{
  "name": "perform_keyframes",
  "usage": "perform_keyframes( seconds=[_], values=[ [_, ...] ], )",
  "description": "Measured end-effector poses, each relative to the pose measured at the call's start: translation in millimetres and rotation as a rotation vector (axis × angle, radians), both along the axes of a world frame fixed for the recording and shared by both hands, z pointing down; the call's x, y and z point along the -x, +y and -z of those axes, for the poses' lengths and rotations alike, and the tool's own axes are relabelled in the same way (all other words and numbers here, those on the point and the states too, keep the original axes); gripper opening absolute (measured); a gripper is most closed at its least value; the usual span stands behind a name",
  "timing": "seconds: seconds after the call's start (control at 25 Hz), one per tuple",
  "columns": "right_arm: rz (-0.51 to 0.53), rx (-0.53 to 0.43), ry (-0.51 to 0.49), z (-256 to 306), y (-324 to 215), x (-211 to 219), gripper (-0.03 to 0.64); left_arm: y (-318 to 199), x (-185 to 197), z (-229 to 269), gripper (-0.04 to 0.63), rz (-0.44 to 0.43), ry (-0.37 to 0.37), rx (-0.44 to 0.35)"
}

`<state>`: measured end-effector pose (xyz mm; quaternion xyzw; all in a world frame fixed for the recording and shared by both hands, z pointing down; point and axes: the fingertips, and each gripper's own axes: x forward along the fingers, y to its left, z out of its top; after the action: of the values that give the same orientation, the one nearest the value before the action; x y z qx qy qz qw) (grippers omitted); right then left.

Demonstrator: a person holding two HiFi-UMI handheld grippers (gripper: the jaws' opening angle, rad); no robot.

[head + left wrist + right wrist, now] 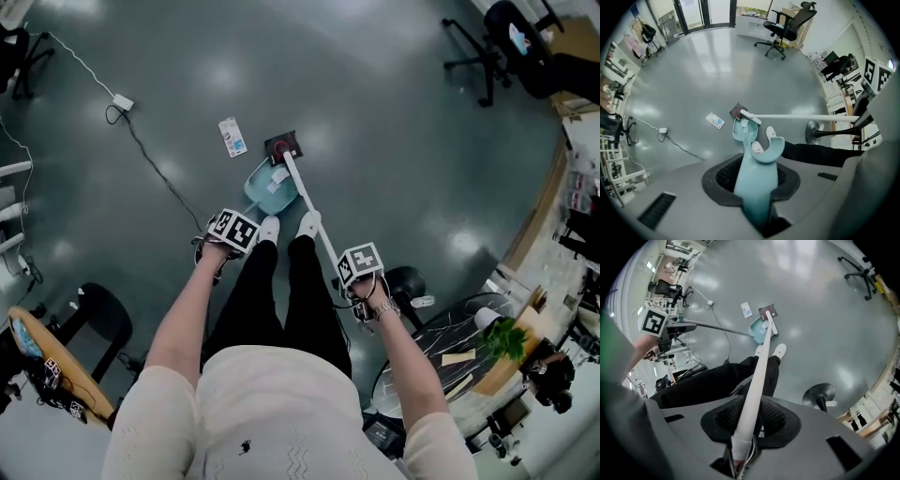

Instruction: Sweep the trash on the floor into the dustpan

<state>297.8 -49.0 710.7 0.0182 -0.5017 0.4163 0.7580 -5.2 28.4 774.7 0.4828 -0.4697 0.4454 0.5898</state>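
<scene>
My left gripper (216, 249) (756, 183) is shut on the long handle of a light blue dustpan (270, 191) (743, 133) that rests on the grey floor in front of the person's white shoes. The white broom handle (314, 220) (757, 378) is clamped in my shut right gripper (362, 285) (751, 422). The broom head lies at the dustpan's far lip, beside a dark red packet (283, 146) (737, 111) (768, 311). A small white scrap (278, 175) sits inside the pan. To the left of the pan, a white-and-blue wrapper (232, 136) (715, 120) (746, 309) lies flat on the floor.
A power adapter with a black cable (122, 101) runs across the floor at the left. An office chair (487, 56) stands at the far right. Close on the right are a round stool base (407, 281) and a table with a plant (441, 366). More furniture sits at the lower left.
</scene>
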Motion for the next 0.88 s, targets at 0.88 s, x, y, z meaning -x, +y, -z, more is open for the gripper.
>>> perform_keyframes(
  seconds=[0.88],
  values=[
    [-0.266, -0.016, -0.036, 48, -66, 14, 0.11, 84, 67, 3, 0.092, 0.22, -0.046, -0.051]
  ],
)
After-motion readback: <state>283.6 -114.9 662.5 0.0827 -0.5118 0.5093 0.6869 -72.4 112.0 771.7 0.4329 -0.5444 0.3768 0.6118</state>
